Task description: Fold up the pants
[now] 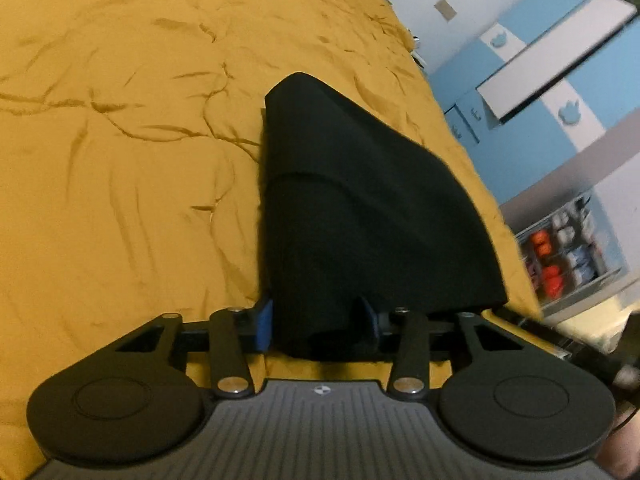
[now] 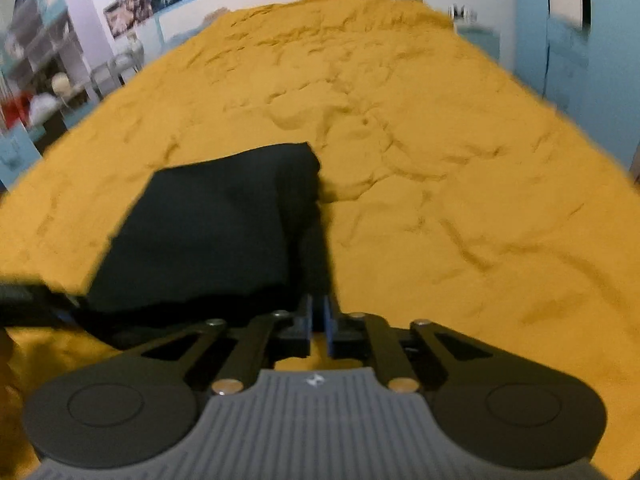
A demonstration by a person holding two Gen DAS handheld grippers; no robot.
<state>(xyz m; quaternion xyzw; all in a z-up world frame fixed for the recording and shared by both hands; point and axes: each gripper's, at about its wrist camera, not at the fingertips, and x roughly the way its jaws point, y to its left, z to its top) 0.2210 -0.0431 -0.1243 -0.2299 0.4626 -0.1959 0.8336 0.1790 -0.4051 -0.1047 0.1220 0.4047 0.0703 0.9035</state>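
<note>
- The left gripper (image 1: 320, 326) had the near edge of the black pants (image 1: 360, 208) bunched between its jaws; the blue pads stood part way apart with cloth filling the gap, so it was grasping the pants.
- The right gripper (image 2: 318, 320) had its jaws clenched almost together on the near right corner of the pants (image 2: 208, 232); a thin strip of dark cloth ran into the narrow slot between the blue pads.
- From both grips the pants stretched away over the bed's mustard-yellow cover (image 1: 120, 160), lying on it farther out.
- Counted: one pair of pants, two grippers, one bed.
- The pants looked plain black and matte, folded into a compact, roughly four-sided bundle with a straight far edge and a layered seam line across the middle in the left wrist view.
- The yellow cover (image 2: 440, 200) was creased all over.
- Beyond the bed stood blue-and-white cabinets (image 1: 560, 80) and a shelf rack (image 1: 568, 252) with orange and pale items, all blurred.
</note>
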